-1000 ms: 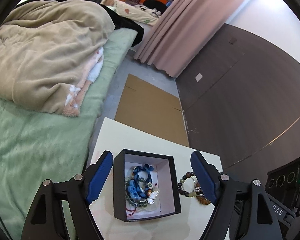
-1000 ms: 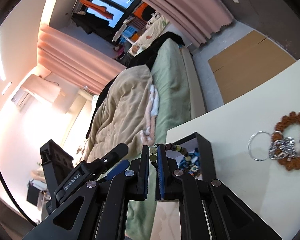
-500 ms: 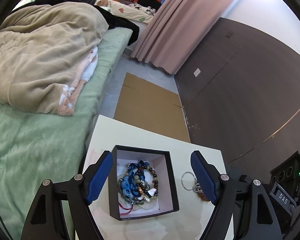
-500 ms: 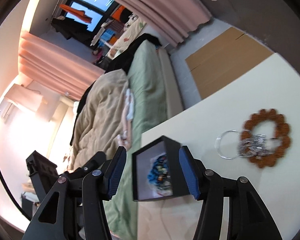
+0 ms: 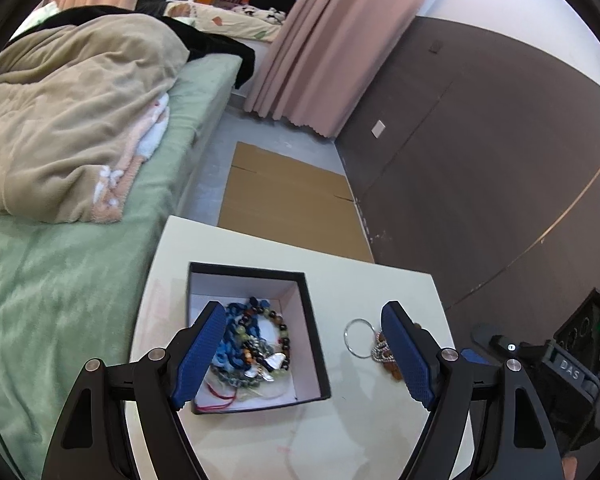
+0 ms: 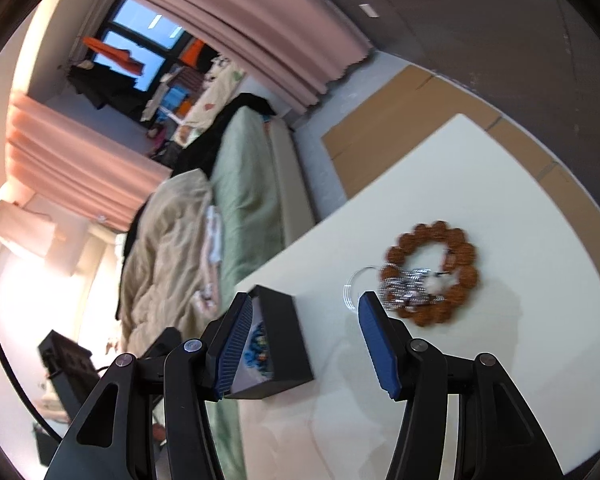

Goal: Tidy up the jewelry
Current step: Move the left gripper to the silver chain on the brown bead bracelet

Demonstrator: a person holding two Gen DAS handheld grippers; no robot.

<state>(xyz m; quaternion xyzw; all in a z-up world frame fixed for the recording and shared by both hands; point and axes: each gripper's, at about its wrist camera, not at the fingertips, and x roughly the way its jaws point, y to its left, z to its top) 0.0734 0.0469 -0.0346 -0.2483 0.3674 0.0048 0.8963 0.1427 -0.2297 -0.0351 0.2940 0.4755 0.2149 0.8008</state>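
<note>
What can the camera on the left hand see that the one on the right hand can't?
Only the left view looks down into the black box, showing the tangled beaded bracelets inside. Only the right view shows the whole brown bead bracelet and the window. Both show the white table, the thin silver ring and the bed.

Box (image 5: 314, 344) black outside, white inside; beads (image 6: 432, 276) brown; tabletop (image 5: 260, 440) cream; bed (image 5: 60, 280) green; curtain (image 5: 320, 40) pink
</note>
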